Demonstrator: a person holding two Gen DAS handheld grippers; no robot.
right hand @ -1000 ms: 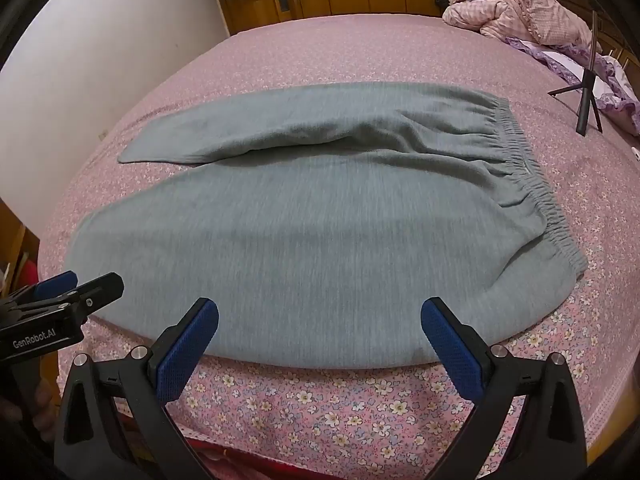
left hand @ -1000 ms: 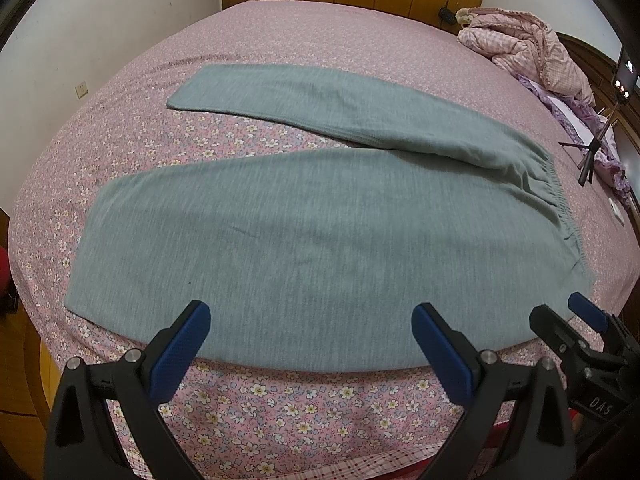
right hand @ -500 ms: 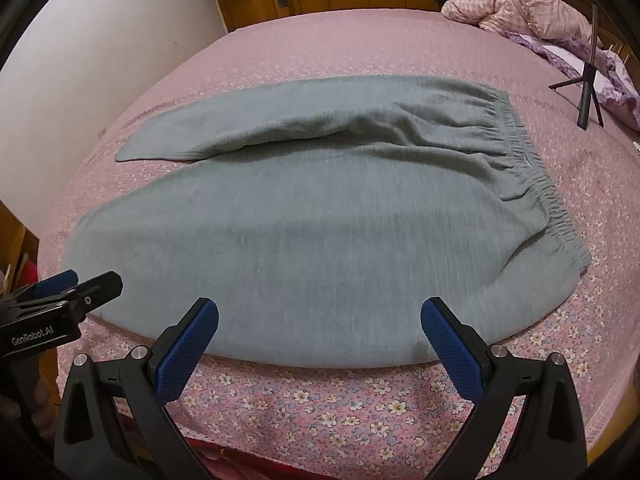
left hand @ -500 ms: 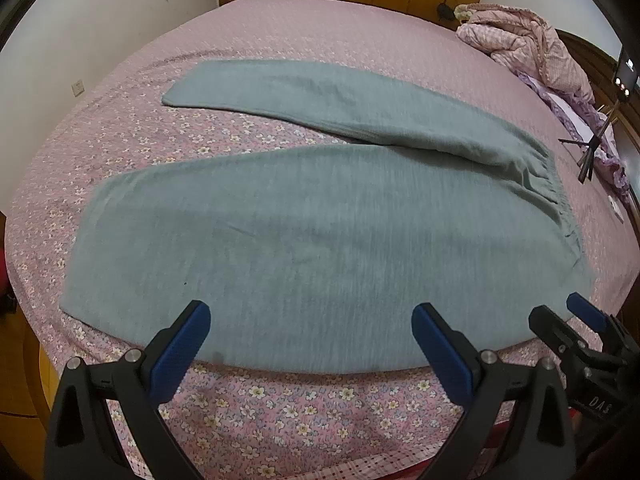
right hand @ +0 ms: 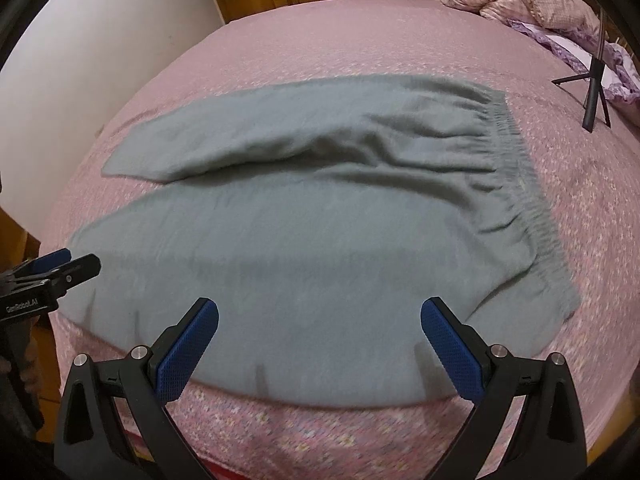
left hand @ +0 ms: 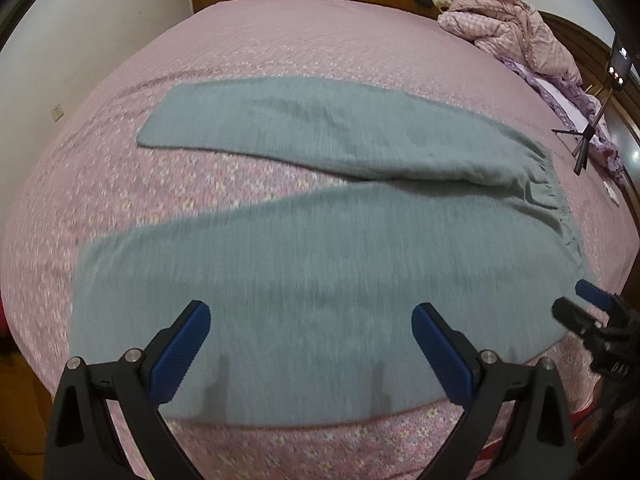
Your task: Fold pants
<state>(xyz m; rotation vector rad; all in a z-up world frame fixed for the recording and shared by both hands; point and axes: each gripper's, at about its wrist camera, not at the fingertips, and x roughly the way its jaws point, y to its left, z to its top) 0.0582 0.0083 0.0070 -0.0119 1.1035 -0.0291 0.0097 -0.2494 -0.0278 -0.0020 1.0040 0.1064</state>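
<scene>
- The grey-green soft knit pants [left hand: 320, 248] lie spread flat on my bed's pink floral bedspread [left hand: 304, 32], legs pointing left and the gathered elastic waistband [right hand: 528, 196] to the right.
- The two legs part in a narrow V: the far leg [left hand: 320, 124] angles away toward the left, the near leg [left hand: 240, 280] runs broad along the bed's front edge, with flowered spread showing between them.
- The fabric looks mostly smooth (a few soft creases fan out from the crotch toward the waistband).
- My left gripper [left hand: 310, 344], black with blue ribbed pads, hangs over the near leg's front hem edge with its jaws spread wide, holding nothing.
- My right gripper [right hand: 320, 344] hangs likewise over the near edge closer to the waistband, jaws wide apart and empty.
- A crumpled pink checked quilt [left hand: 508, 32] sits at the far right corner, and a small black tripod [right hand: 592, 92] stands on the spread beyond the waistband.
</scene>
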